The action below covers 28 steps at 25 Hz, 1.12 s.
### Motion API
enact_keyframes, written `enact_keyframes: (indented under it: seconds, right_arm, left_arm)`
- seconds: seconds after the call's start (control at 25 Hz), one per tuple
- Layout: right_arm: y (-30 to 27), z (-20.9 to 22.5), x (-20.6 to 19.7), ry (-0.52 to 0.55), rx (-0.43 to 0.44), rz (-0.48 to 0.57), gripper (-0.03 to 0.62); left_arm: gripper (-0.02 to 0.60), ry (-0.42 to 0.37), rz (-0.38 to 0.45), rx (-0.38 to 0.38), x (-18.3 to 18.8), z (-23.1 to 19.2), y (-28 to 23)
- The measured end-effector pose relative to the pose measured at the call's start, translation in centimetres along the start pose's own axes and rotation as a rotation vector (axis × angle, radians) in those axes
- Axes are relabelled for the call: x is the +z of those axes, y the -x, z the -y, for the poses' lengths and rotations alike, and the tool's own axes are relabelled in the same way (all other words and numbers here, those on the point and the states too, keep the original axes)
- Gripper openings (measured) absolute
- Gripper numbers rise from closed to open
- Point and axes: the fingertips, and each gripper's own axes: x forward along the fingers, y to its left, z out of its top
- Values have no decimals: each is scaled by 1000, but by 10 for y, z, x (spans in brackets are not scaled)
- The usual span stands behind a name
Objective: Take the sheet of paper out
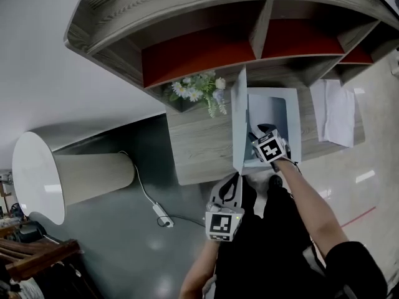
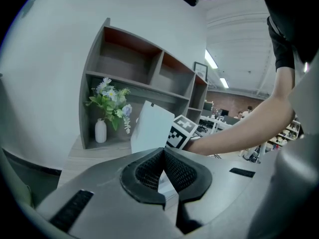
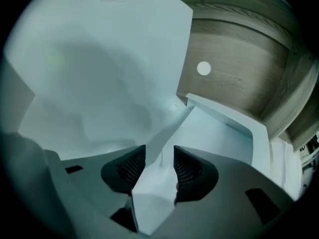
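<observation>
A shelf unit (image 1: 206, 55) lines the table's (image 1: 199, 154) far edge; a flower vase (image 1: 201, 93) stands before it at the left. An open box (image 1: 294, 126) sits mid-table, the right claw (image 1: 259, 133) inside it. Sheets of paper (image 1: 335, 112) lie near the right edge. A lamp (image 1: 68, 176) stands beyond the left edge.

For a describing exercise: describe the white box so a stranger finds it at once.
Find the wooden desk under the red-backed shelves. Right of the flowers sits the white box; unlike the flat papers further right, it has walls and a raised lid.
</observation>
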Motion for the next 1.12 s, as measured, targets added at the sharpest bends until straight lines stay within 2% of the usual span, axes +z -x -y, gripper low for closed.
enact_keyframes:
  seconds: [0.12, 0.32, 0.4, 0.48, 0.56, 0.64, 0.88, 1.12]
  right_arm:
    - [-18, -1, -5, 15, -20, -60, 150]
    - [-34, 2, -7, 27, -49, -102, 149]
    - [-38, 6, -12, 23, -69, -121, 124]
    - [-38, 9, -15, 15, -86, -124, 66]
    - [-36, 9, -15, 6, -92, -118, 39]
    - [-33, 9, -13, 0, -102, -106, 20]
    - [-21, 5, -8, -53, -72, -59, 14]
    - [7, -6, 20, -85, -23, 44, 14]
  left_arm:
    - [11, 19, 1, -15, 1, -1, 1]
    - [11, 42, 13, -18, 4, -7, 2]
    - [11, 33, 4, -20, 2, -10, 3]
    - [11, 37, 1, -18, 2, -11, 4]
    - [11, 56, 10, -11, 3, -12, 4]
    - [11, 41, 0, -15, 2, -14, 5]
    - [11, 12, -10, -37, 0, -11, 4]
    - [11, 21, 0, -43, -1, -6, 0]
